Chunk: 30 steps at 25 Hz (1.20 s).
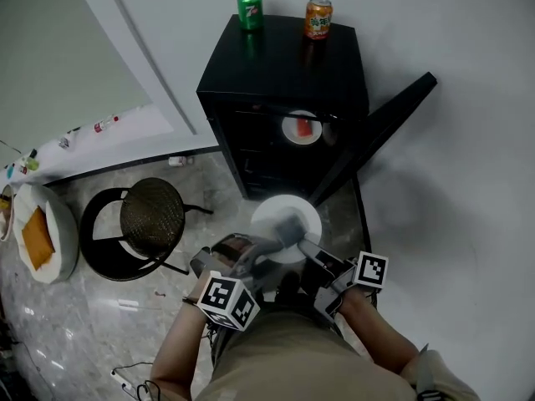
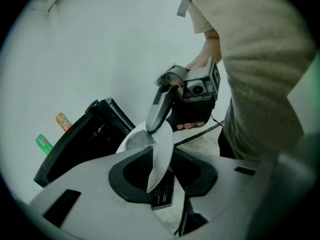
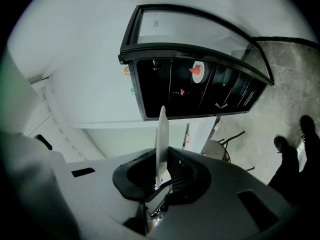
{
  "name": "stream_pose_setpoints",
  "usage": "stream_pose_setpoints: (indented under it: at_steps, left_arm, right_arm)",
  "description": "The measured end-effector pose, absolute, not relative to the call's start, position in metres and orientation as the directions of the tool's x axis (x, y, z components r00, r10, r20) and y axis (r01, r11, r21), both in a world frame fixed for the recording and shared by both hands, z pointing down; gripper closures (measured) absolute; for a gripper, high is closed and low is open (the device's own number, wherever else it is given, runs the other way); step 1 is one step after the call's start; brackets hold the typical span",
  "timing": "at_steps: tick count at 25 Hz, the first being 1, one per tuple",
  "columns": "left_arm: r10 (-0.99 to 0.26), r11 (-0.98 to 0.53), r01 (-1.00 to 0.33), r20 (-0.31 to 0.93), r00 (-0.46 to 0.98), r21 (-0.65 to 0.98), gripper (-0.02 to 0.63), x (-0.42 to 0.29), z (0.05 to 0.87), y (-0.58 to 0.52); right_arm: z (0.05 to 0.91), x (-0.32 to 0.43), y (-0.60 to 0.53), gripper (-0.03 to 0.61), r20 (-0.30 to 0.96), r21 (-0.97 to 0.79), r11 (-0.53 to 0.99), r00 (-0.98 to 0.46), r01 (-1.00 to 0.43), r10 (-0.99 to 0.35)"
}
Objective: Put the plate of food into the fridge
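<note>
One white plate (image 1: 288, 211), at centre frame in the head view, just in front of the open black fridge (image 1: 284, 65). Held at opposite rims by the left tool (image 2: 159, 181) and the right tool (image 3: 159, 179), each narrowly parted and clamped on its edge. Whether food lay on it could not be told. Judged handling: keep both tools level and matched, enter rim-first onto a free shelf, clear of the door (image 1: 376, 132) at right and the second plate (image 1: 301, 129) inside. Round, so no long axis; face up, roughly level.
</note>
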<state>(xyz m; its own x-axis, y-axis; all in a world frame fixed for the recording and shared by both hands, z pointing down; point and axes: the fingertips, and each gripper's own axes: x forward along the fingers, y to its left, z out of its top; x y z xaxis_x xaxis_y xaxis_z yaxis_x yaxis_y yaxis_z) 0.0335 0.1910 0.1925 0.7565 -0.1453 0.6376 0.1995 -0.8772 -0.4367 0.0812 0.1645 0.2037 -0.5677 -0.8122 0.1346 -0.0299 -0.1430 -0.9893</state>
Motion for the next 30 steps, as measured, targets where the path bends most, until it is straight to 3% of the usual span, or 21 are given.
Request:
stream_pose_setpoints:
  at_steps: [30]
  left_arm:
    - [-0.057,-0.903,0.220,0.613,0.788,-0.368,0.514,-0.057,0.247,0.130]
  right_arm:
    - [0.257,-0.008,0.107,0.531,0.250,-0.967,-0.241,-0.504,-0.085,-0.826]
